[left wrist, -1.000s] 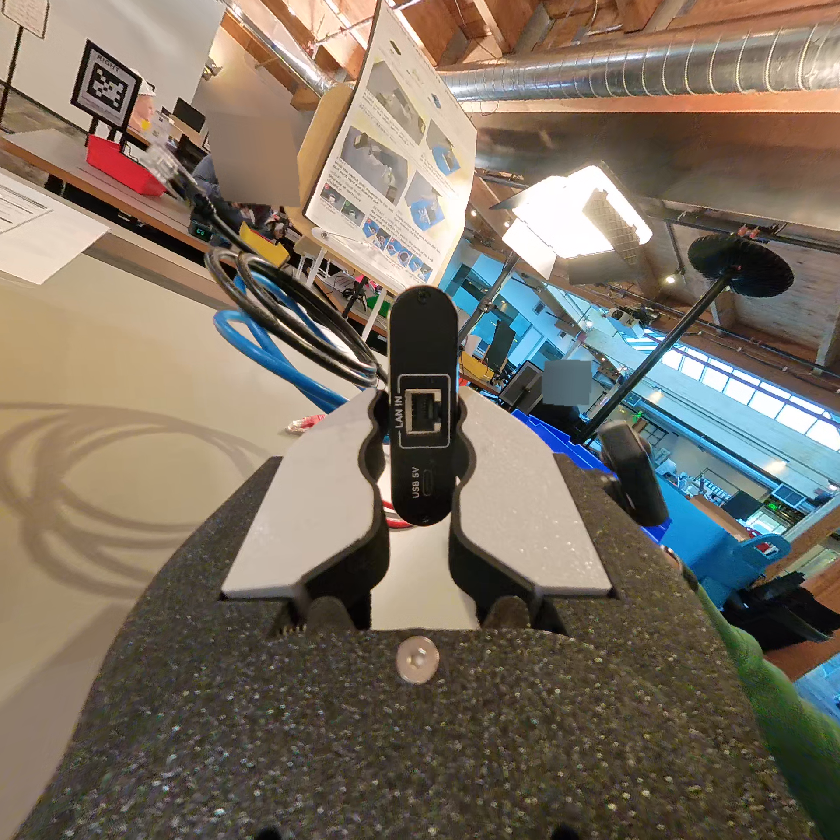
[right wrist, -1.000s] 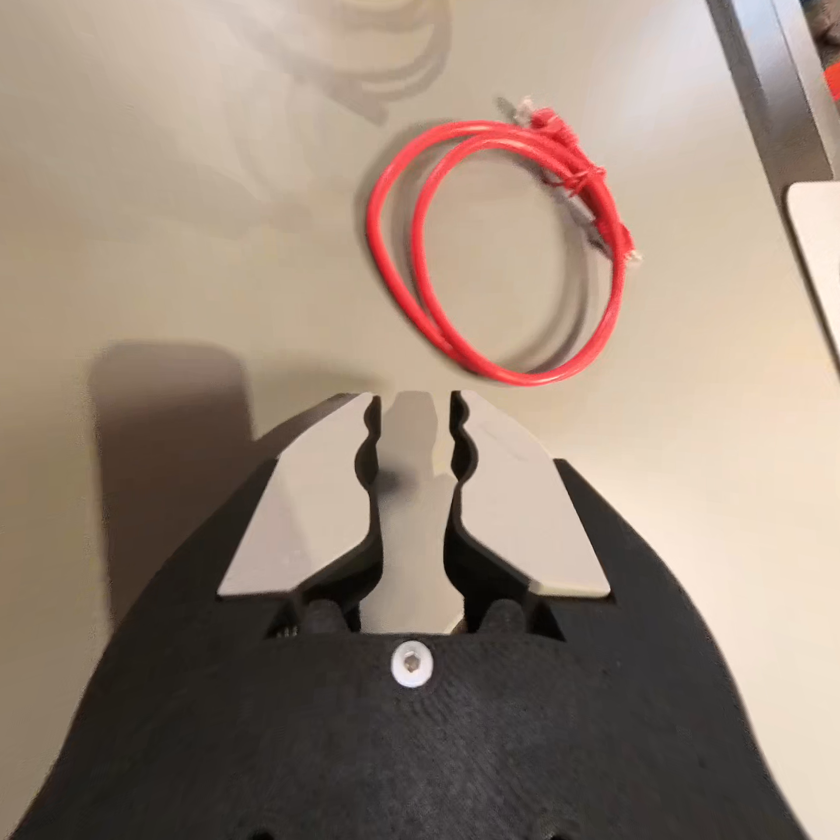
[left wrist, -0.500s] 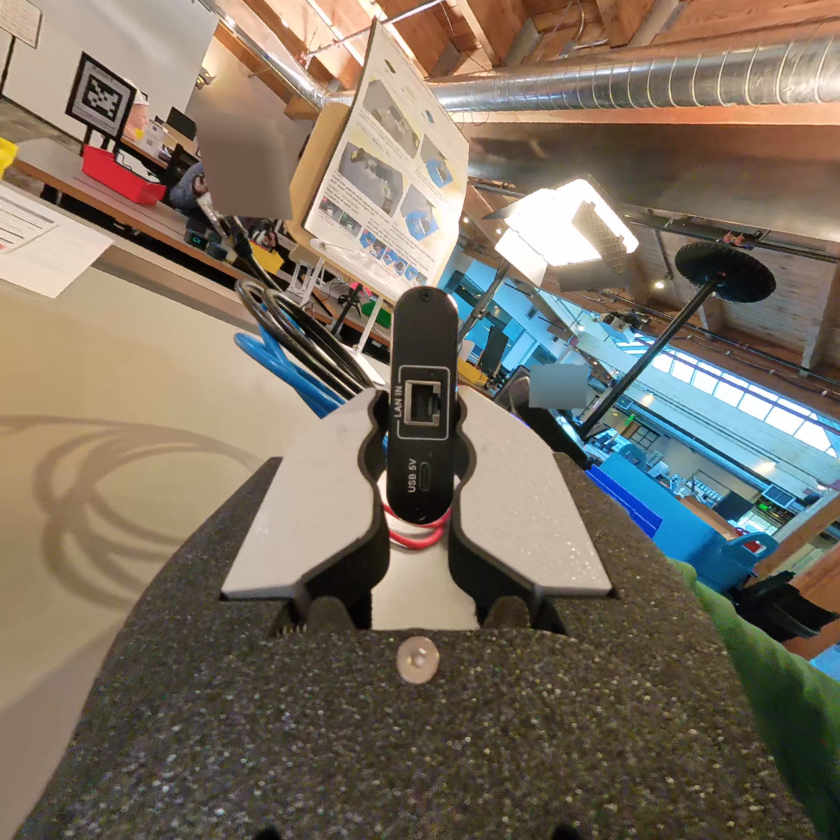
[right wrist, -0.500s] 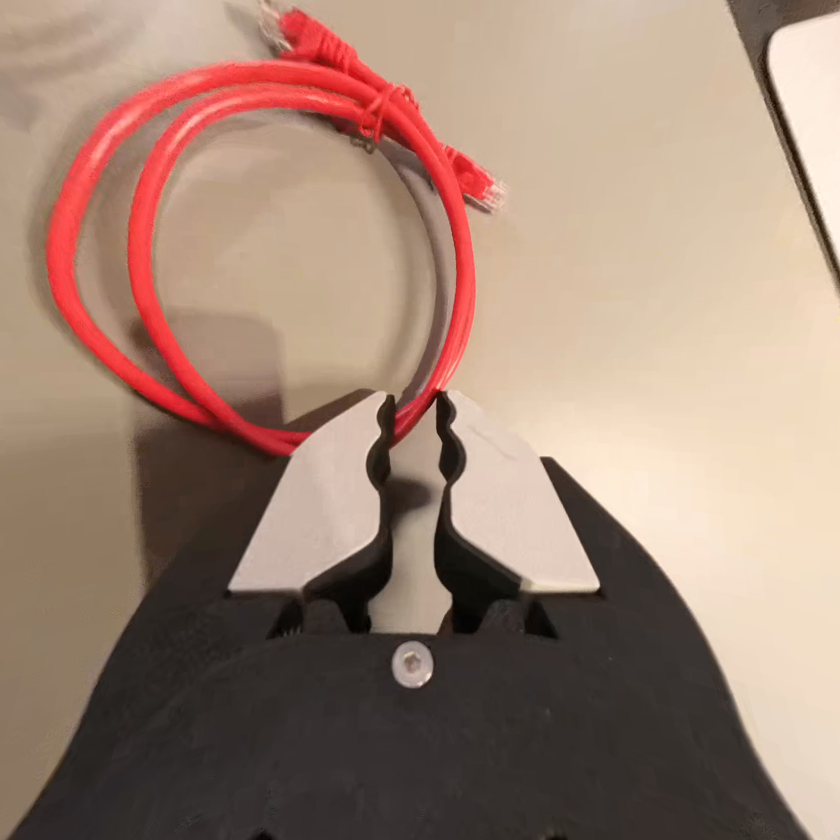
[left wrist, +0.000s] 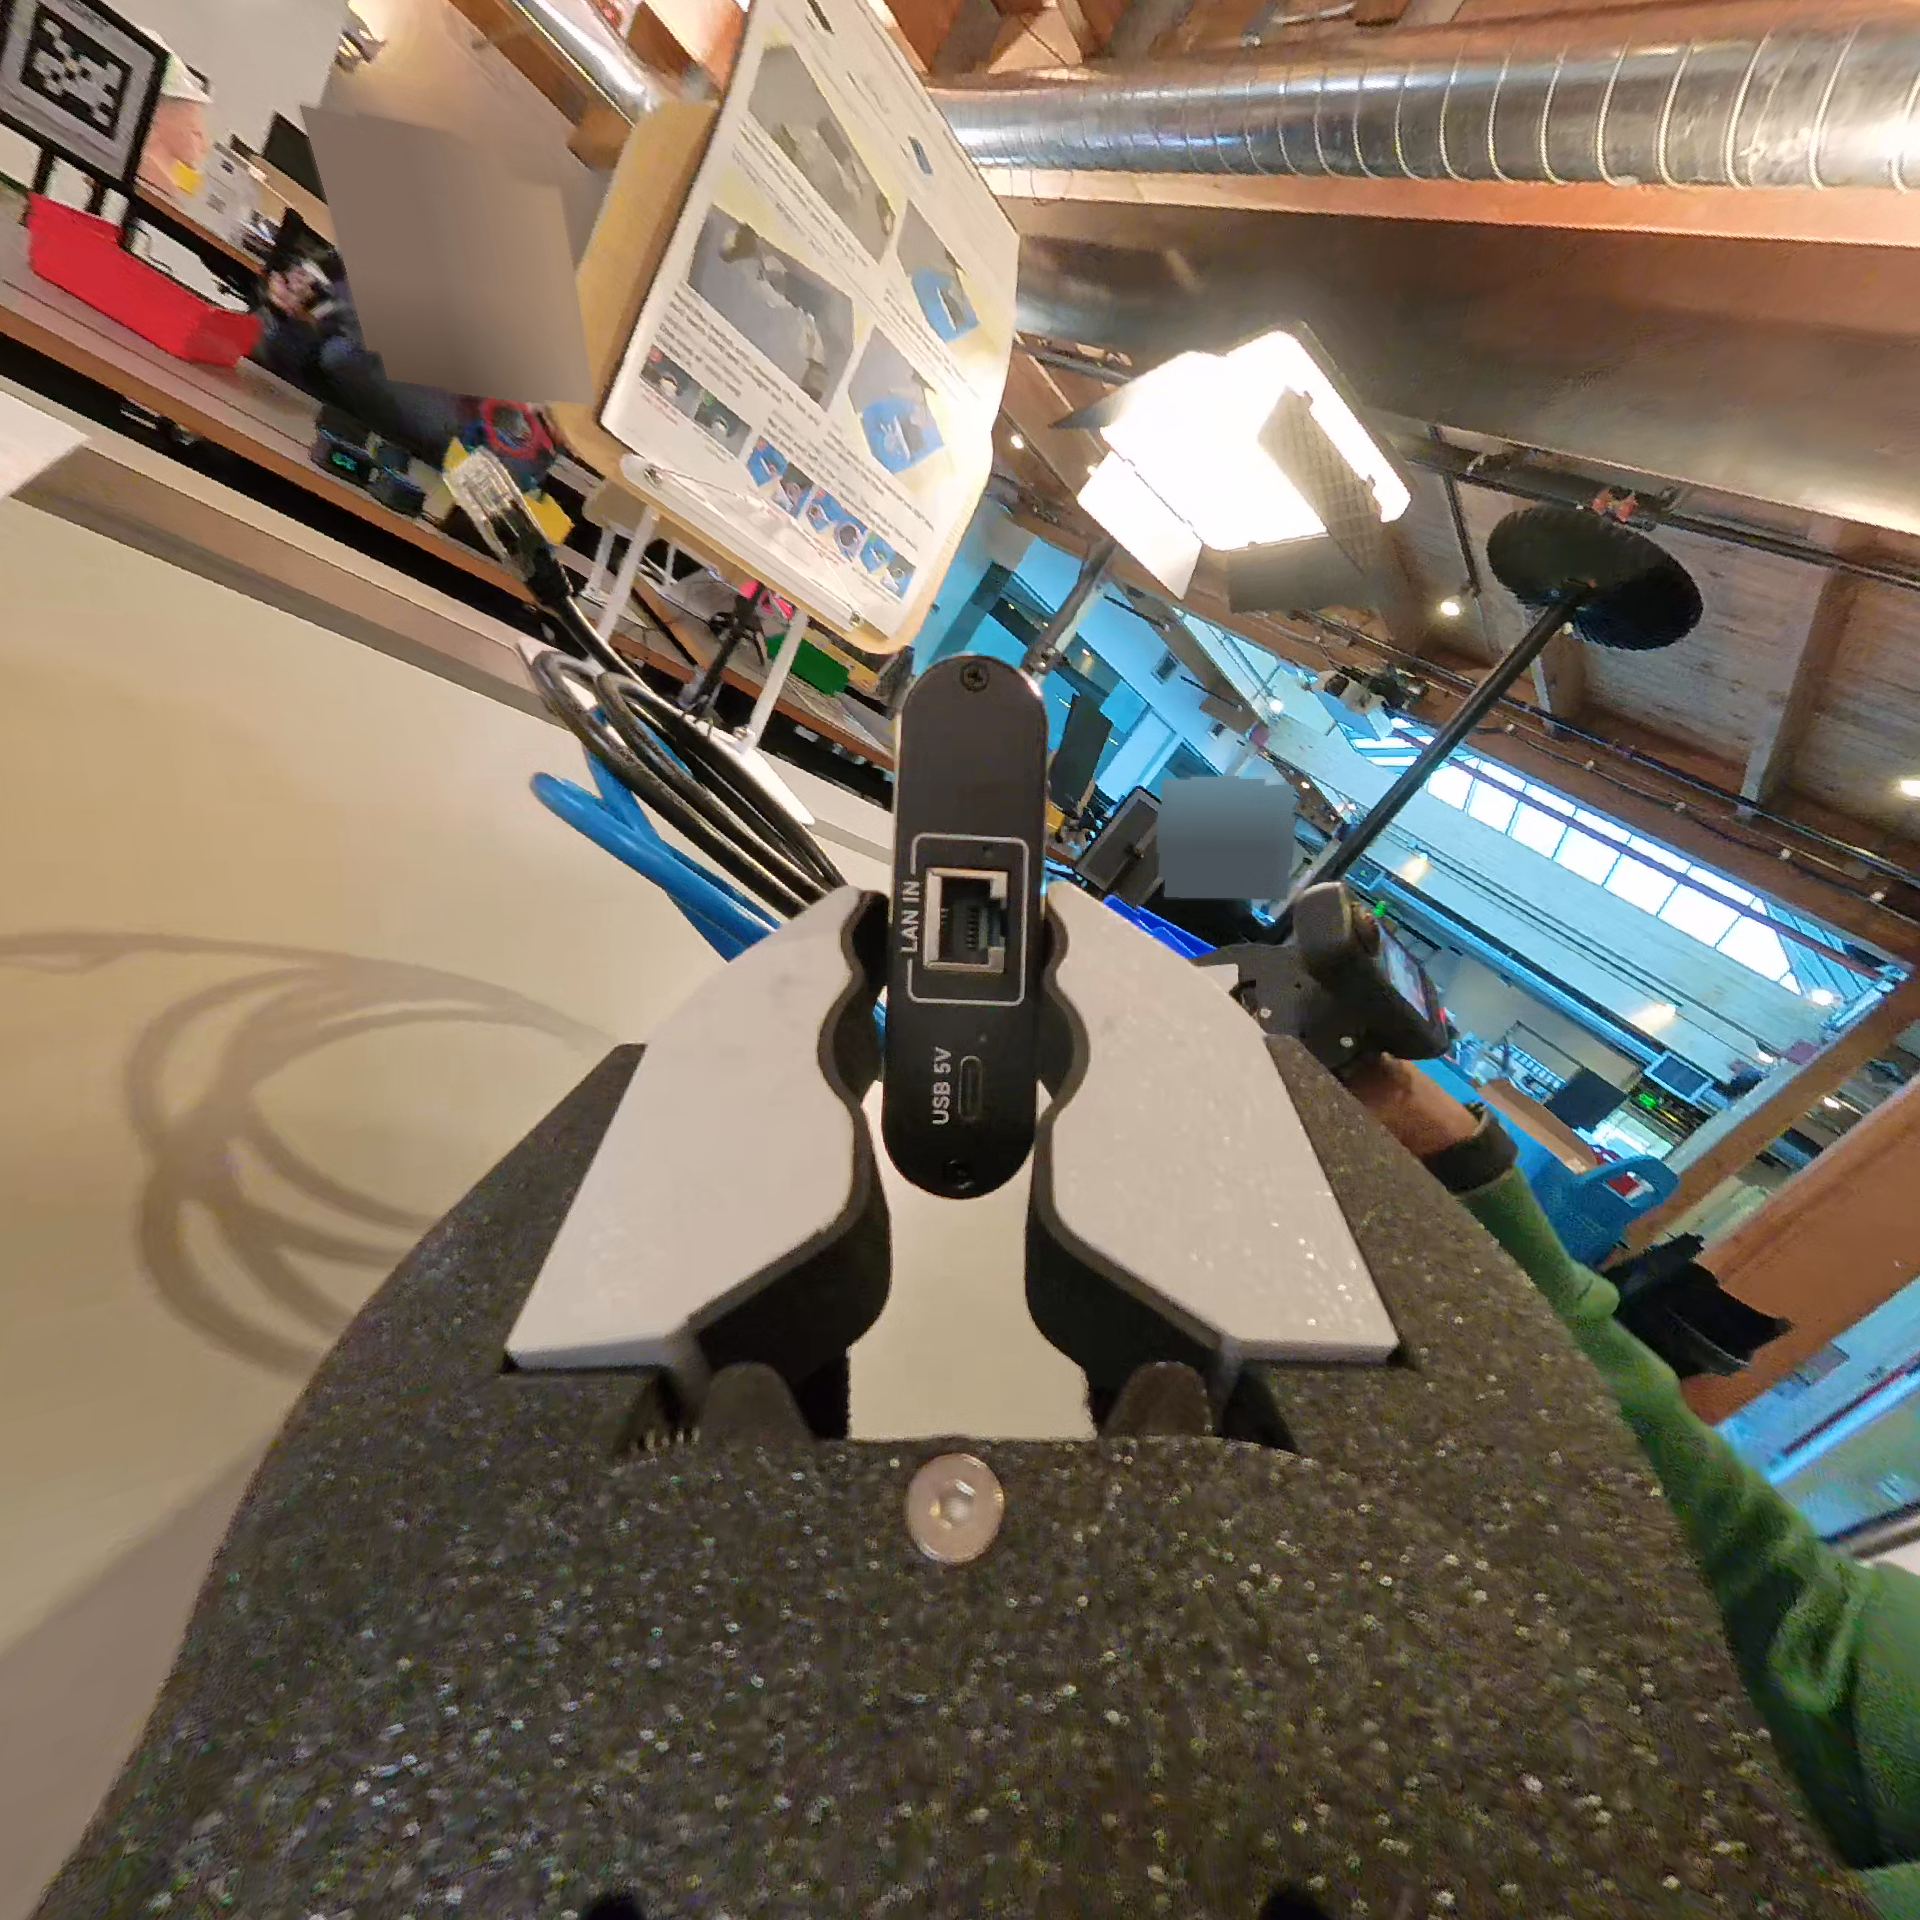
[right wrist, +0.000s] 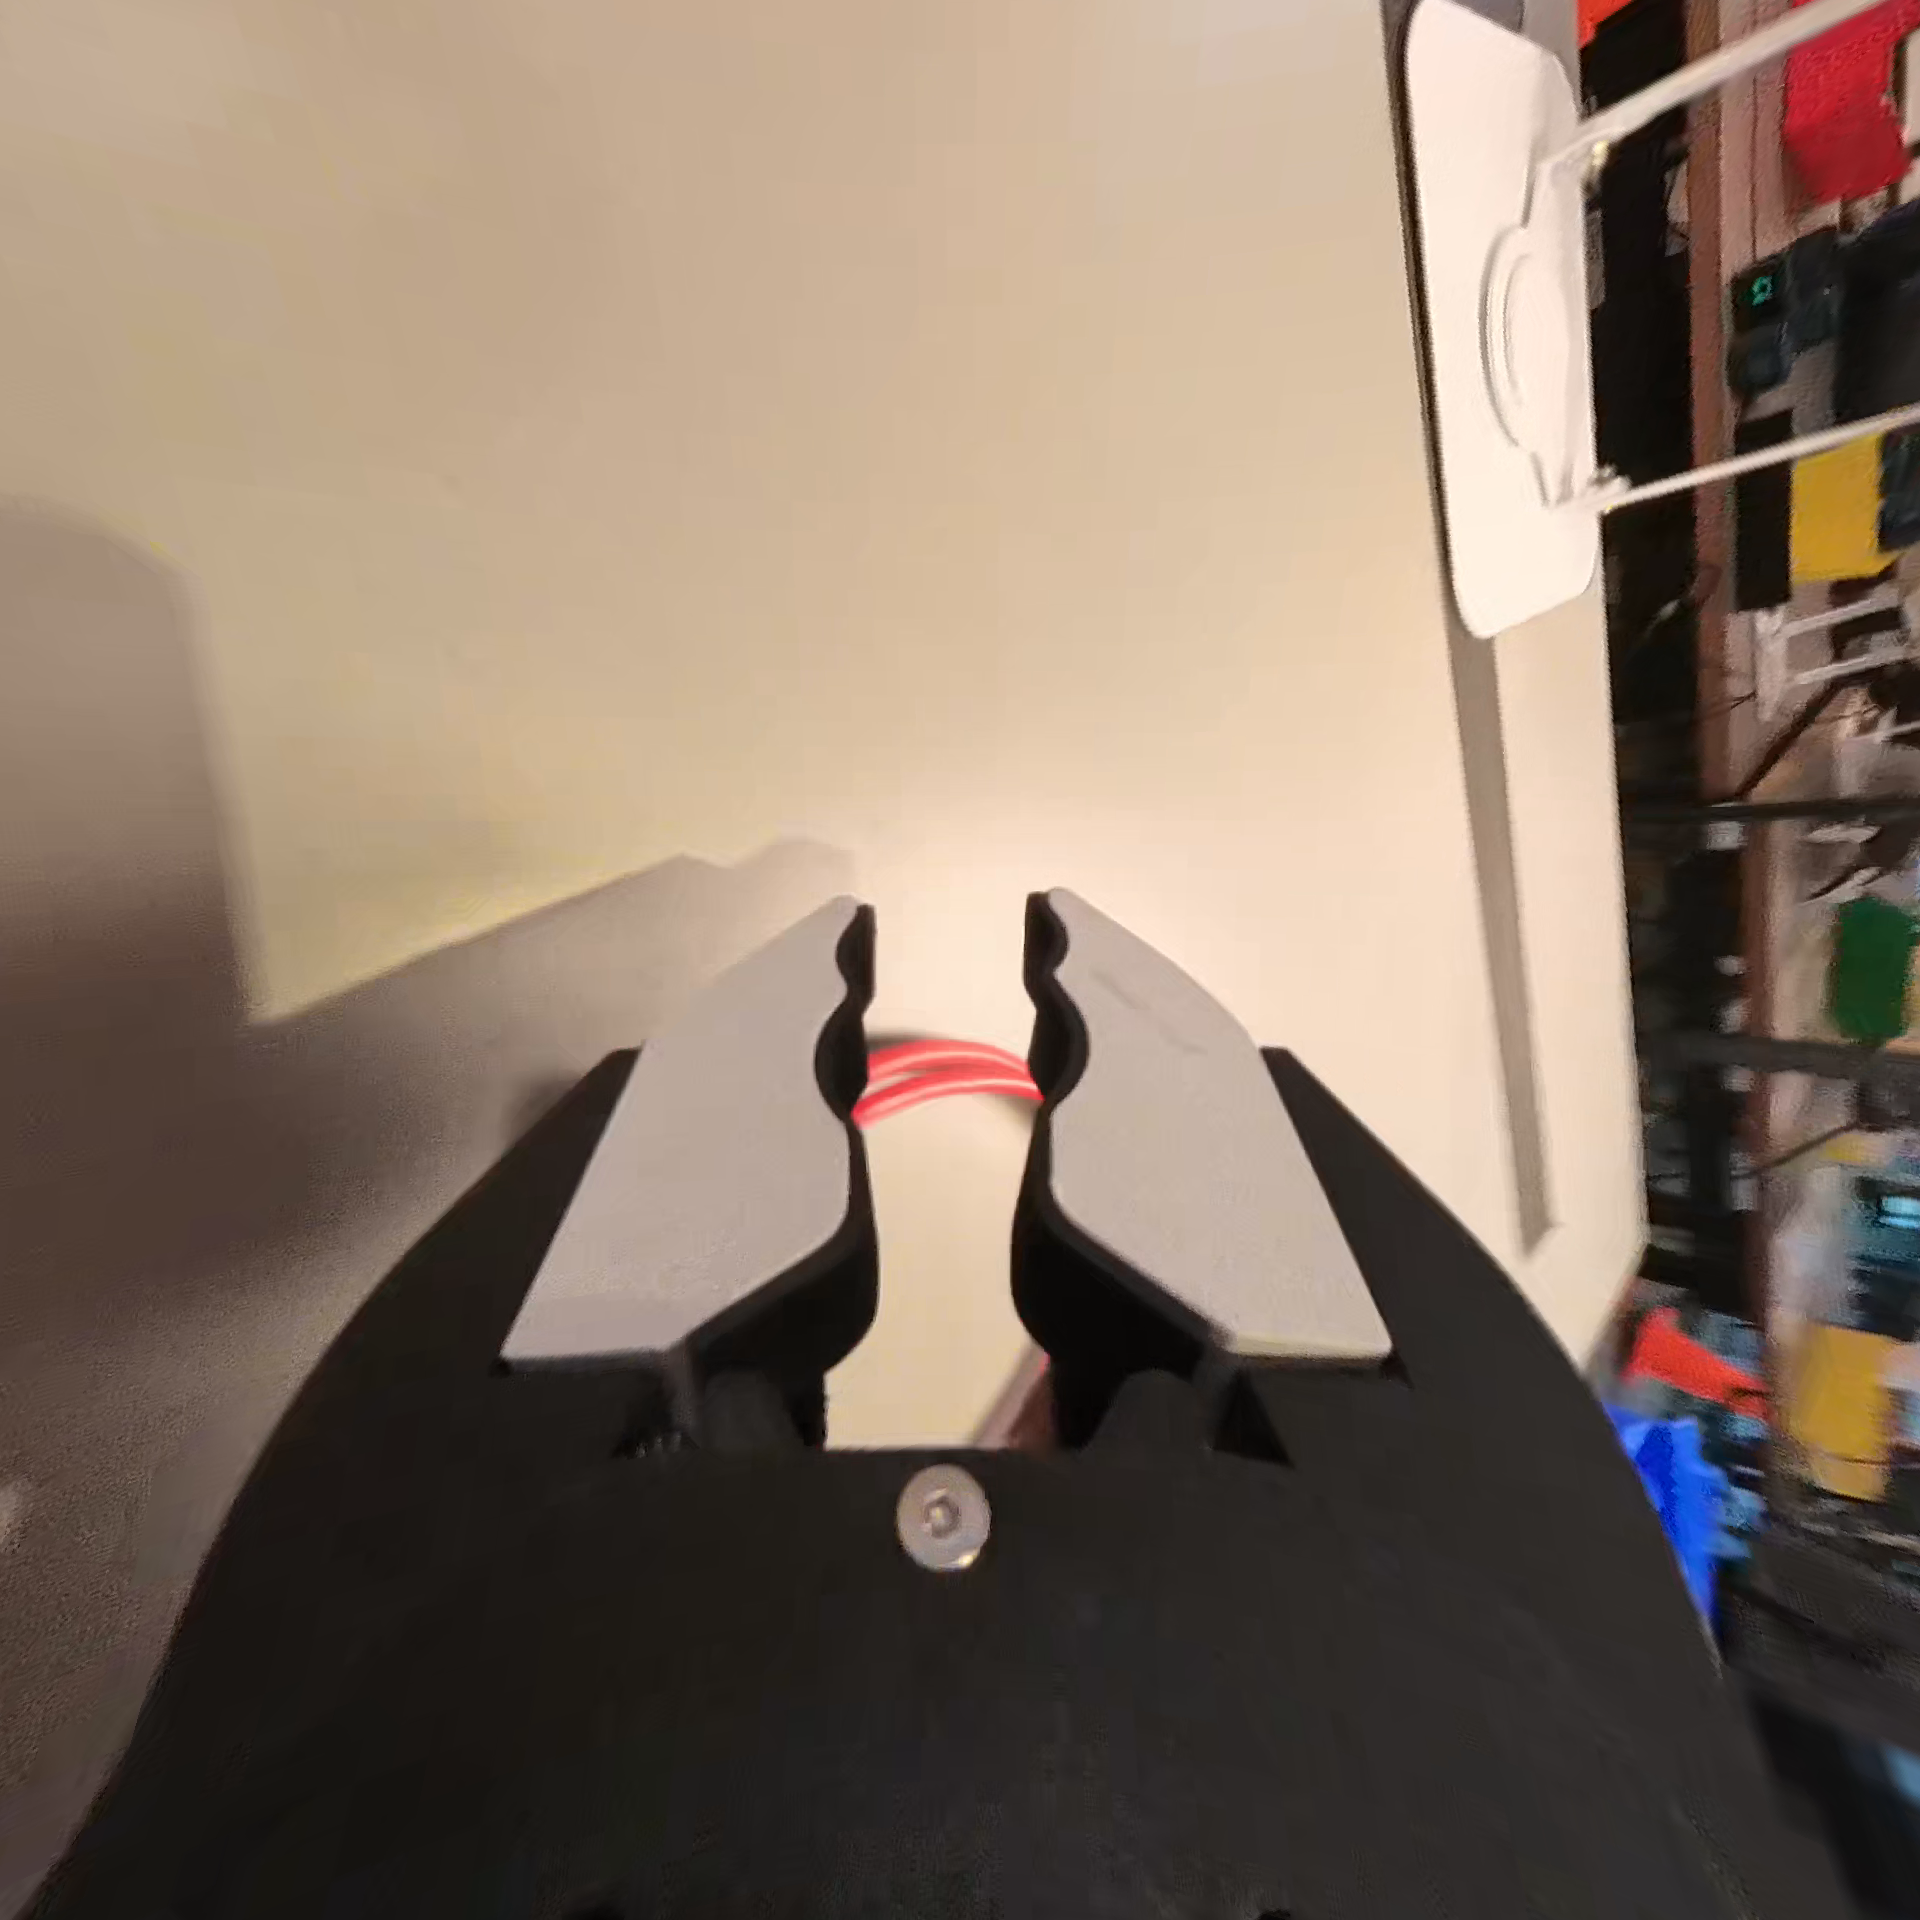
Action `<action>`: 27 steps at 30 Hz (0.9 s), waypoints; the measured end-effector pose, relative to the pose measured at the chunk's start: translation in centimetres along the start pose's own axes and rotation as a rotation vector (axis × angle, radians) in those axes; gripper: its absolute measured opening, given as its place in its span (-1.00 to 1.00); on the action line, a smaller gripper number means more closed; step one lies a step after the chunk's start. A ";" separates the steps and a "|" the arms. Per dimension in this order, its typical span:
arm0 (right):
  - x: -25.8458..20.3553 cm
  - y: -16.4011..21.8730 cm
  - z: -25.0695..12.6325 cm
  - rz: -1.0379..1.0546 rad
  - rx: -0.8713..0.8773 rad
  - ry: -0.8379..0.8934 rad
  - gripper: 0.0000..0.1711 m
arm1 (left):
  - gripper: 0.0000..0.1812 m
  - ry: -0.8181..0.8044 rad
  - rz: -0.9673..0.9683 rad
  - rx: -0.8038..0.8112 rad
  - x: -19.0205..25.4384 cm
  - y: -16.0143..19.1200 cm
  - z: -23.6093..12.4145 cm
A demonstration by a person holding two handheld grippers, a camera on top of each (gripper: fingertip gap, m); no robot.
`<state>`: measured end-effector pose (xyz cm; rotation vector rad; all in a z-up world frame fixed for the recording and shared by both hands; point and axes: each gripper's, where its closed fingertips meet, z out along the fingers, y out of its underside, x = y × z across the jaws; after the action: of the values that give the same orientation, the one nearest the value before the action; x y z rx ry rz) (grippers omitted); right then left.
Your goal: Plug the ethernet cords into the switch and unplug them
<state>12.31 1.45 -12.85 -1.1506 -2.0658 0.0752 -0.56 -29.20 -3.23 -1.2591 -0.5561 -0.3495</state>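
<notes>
Since a moment ago the right gripper [right wrist: 948,997], jaws parted, straddles the red cord [right wrist: 951,1070], readying a grasp, while the left gripper [left wrist: 961,1023] clamps the switch [left wrist: 968,925].

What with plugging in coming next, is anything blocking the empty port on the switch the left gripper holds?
Nothing visible does: the port on the switch faces the camera uncovered, and the left gripper clamps only its sides.
</notes>
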 end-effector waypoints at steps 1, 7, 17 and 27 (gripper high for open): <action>-0.7 0.4 -0.6 0.051 0.034 -0.005 -0.69 | -0.71 0.011 -0.007 -0.009 0.4 0.4 0.2; -3.0 5.7 -4.4 0.236 0.159 0.005 -0.74 | -0.71 0.083 -0.086 -0.072 2.2 3.2 1.6; -6.7 6.6 -4.5 0.002 0.126 -0.132 -0.83 | -0.70 0.132 -0.149 -0.179 4.3 7.6 3.8; -6.0 7.1 -3.9 -0.075 0.027 -0.152 -0.72 | -0.71 0.157 -0.130 -0.232 5.3 9.1 4.1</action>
<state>21.63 -0.02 -16.34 -1.0786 -2.2322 0.1578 7.90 -22.45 -6.63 -1.4070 -0.4735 -0.6307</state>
